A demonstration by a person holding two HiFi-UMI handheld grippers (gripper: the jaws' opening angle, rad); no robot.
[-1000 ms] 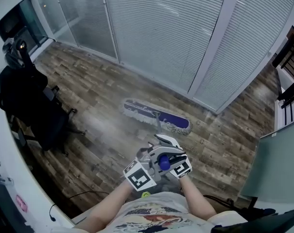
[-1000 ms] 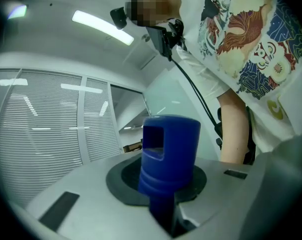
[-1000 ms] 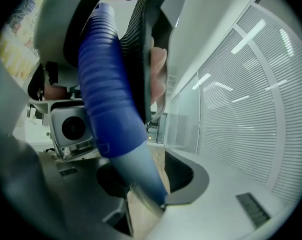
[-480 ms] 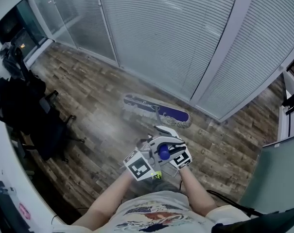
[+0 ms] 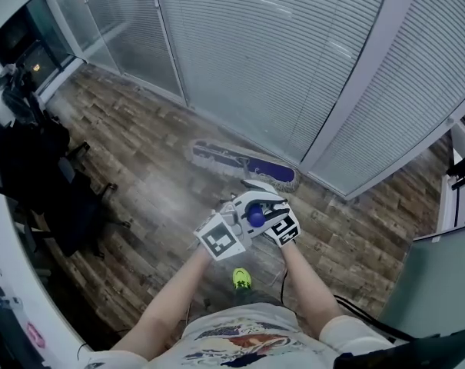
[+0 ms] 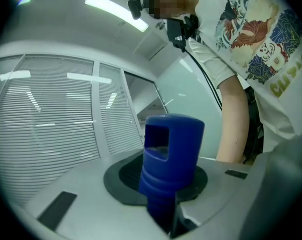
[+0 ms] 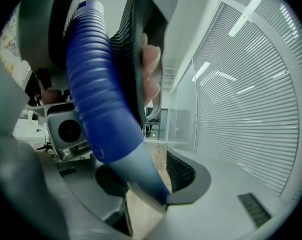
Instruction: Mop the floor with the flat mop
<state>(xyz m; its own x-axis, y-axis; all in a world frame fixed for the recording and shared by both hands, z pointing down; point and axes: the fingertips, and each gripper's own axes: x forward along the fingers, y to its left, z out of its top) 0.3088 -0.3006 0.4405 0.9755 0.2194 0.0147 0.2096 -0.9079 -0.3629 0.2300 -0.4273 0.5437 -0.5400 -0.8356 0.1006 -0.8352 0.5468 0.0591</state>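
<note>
The flat mop head [image 5: 244,165], purple with a white fringe, lies on the wood floor [image 5: 140,152] close to the blind-covered glass wall. Its pole rises to a blue handle [image 5: 255,216] in front of my chest. My left gripper [image 5: 238,223] grips the blue end cap [image 6: 171,151], which stands upright between its grey jaws; those jaws are opening slightly. My right gripper [image 5: 269,215] comes from the other side around the ribbed blue grip [image 7: 98,94] and the grey pole [image 7: 143,171]. Its jaws are opening too, with the handle still between them.
A black office chair [image 5: 44,179] with a dark bag stands at the left by a white desk edge [image 5: 9,283]. Glass panels with blinds [image 5: 293,60] close off the far side. A green partition [image 5: 440,283] stands at the right. A yellow-green shoe [image 5: 241,277] shows below the grippers.
Both grippers have pushed forward with the handle, arms stretching out. The mop head slid farther across the floor toward the blinds. The shoe has come into view.
</note>
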